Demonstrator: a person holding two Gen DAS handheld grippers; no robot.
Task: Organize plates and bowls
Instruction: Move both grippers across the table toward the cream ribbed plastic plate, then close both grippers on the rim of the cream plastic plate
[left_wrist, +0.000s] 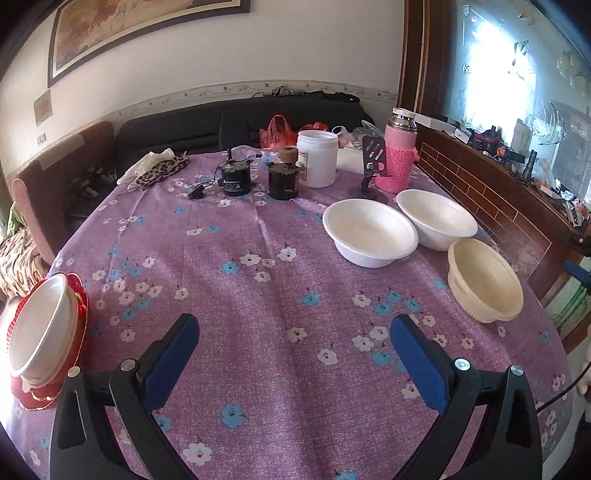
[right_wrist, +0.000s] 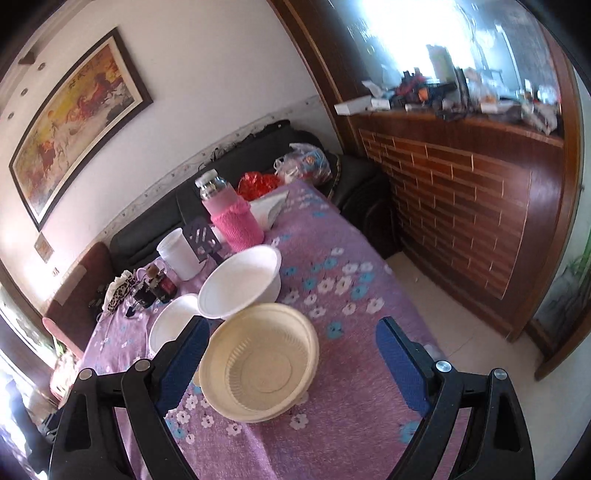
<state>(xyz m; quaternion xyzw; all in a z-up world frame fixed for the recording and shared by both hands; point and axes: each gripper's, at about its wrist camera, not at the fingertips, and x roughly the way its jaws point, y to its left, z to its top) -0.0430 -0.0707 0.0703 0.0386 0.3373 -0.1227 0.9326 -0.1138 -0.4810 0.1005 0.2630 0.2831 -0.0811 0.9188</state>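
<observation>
A cream bowl stands at the right edge of the table, with two white bowls just behind it. In the right wrist view the cream bowl lies between the open fingers of my right gripper, which hovers above it, with the white bowls beyond. My left gripper is open and empty over the bare tablecloth. Another white bowl sits on a red plate at the table's left edge.
At the back of the table stand a pink-sleeved flask, a white jar, a phone stand, two dark jars and a leopard cloth. A brick-faced wooden counter runs along the right side.
</observation>
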